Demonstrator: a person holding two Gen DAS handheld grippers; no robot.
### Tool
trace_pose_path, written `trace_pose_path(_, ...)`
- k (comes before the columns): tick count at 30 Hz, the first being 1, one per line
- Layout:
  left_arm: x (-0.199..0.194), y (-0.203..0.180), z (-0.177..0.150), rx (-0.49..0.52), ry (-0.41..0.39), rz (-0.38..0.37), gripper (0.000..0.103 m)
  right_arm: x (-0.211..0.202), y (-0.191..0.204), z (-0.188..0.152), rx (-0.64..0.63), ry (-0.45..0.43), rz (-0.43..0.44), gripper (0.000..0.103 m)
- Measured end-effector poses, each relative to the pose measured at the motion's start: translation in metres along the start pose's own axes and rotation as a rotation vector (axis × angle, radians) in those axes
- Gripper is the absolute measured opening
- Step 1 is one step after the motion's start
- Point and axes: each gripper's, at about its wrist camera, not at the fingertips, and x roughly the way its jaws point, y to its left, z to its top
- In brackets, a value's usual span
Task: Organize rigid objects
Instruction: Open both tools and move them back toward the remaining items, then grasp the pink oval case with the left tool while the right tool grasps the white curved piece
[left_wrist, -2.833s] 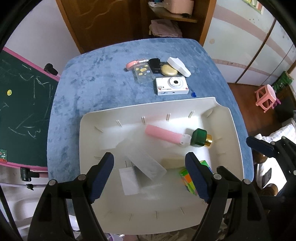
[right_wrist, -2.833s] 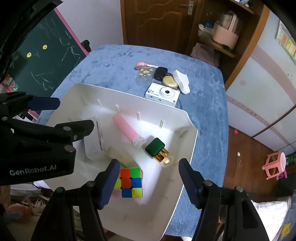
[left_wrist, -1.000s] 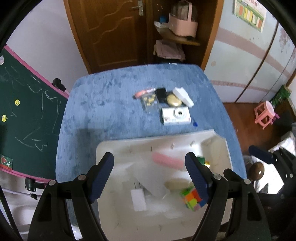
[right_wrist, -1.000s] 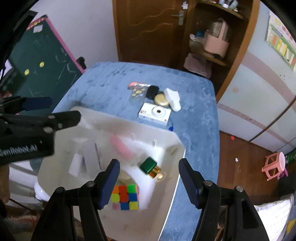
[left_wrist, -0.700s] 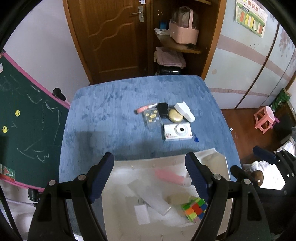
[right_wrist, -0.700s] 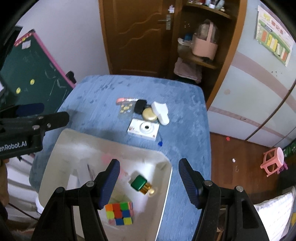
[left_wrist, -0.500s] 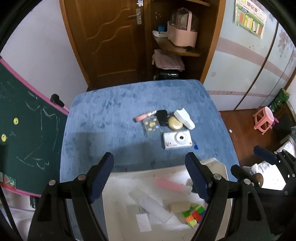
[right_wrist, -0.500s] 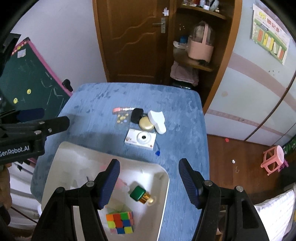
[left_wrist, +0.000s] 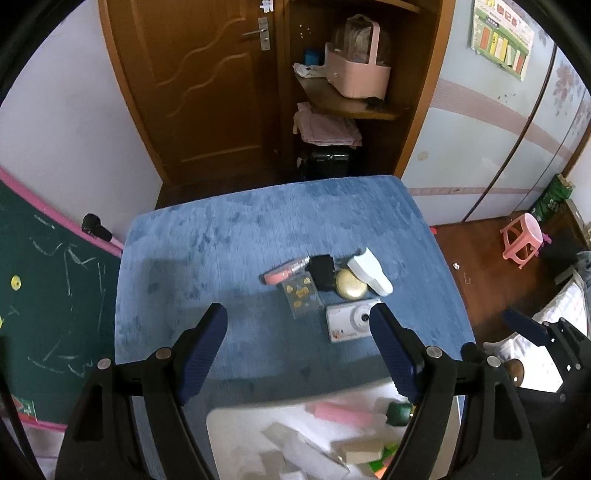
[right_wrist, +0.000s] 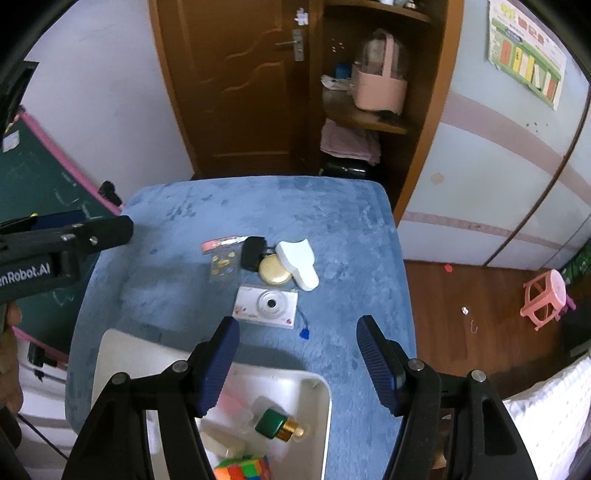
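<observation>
A white tray (left_wrist: 236, 439) (right_wrist: 114, 354) at the near edge of the blue table holds a pink tube (left_wrist: 340, 412), a green-capped bottle (right_wrist: 275, 424), a colour cube (right_wrist: 243, 470) and pale boxes. Farther out on the table lie a white camera (right_wrist: 266, 305) (left_wrist: 349, 320), a gold round compact (right_wrist: 274, 272), a white case (right_wrist: 298, 264), a black item (right_wrist: 252, 252), a clear sticker card (right_wrist: 223, 265) and a pink pen (left_wrist: 284, 272). My left gripper (left_wrist: 297, 350) and right gripper (right_wrist: 297, 363) both hang open and empty above the tray's far rim.
The blue table (left_wrist: 229, 236) ends at a brown door (left_wrist: 207, 85) and a shelf with a pink basket (left_wrist: 356, 72). A green chalkboard (left_wrist: 40, 288) stands to the left. A pink stool (right_wrist: 545, 297) sits on the floor to the right.
Both grippers have drawn back and upward from the tray, so the tray has slid toward the bottom of both views and more of the room shows. Both stay open.
</observation>
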Motion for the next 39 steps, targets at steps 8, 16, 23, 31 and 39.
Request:
trace_pose_path(8, 0.039, 0.008, 0.031, 0.002, 0.045, -0.028, 0.082, 0.031, -0.036, 0.035, 0.120, 0.042, -0.001, 0.067)
trace_pose_path(16, 0.099, 0.008, 0.047, 0.066, 0.142, -0.052, 0.082, 0.074, -0.074, 0.071, 0.261, 0.111, 0.062, 0.067)
trace_pose_path(23, 0.163, 0.017, 0.038, 0.172, 0.299, -0.102, 0.082, 0.135, -0.061, 0.084, 0.200, 0.209, 0.137, 0.067)
trace_pose_path(31, 0.208, 0.028, 0.028, 0.229, 0.369, -0.110, 0.082, 0.202, -0.040, 0.069, 0.129, 0.321, 0.170, 0.067)
trace_pose_path(39, 0.237, 0.036, 0.025, 0.178, 0.410, -0.094, 0.081, 0.232, -0.025, 0.062, 0.106, 0.364, 0.194, 0.067)
